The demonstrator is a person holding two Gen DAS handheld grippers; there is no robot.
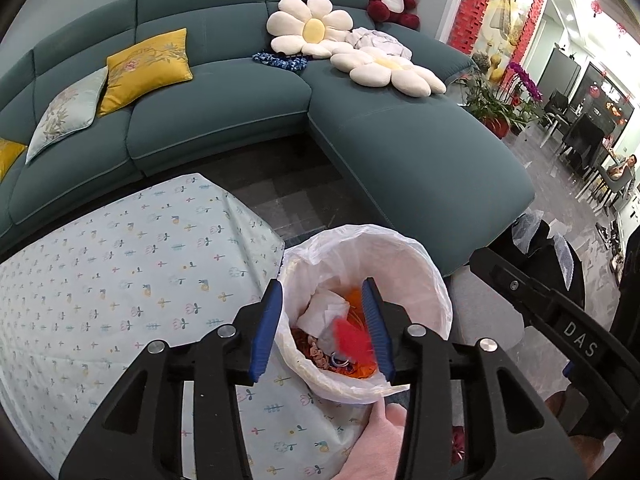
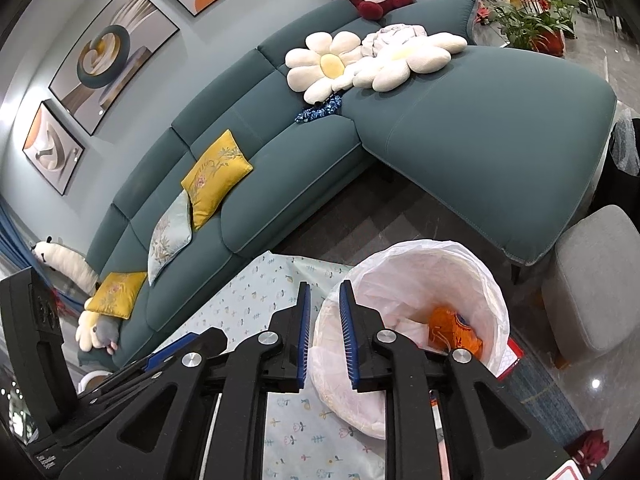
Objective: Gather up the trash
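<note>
Behind both grippers, one teal sofa [image 1: 224,120] holds two flower cushions; left gripper [image 1: 324,328] and right gripper [image 2: 324,332] stand partly open and empty above one lined bin [image 1: 420,264].

A red scrap [image 1: 352,340] between the jaws of the left gripper [image 1: 324,328] is smeared by motion; whether it is paper or plastic cannot be told. Below it in the bin [image 1: 436,292], the brown and orange rubbish [image 1: 316,354] is partly hidden by white paper [image 1: 324,312] and the bag's folds. In the right wrist view the bin's near rim is cut by the fingers of the right gripper [image 2: 324,332], and only an orange wrapper [image 2: 454,330] shows inside. The patterned tablecloth [image 1: 120,280] runs off the left and bottom edges. A hand [image 1: 380,444] is cut off at the bottom edge. People [image 1: 622,166] far right are too small to make out.
</note>
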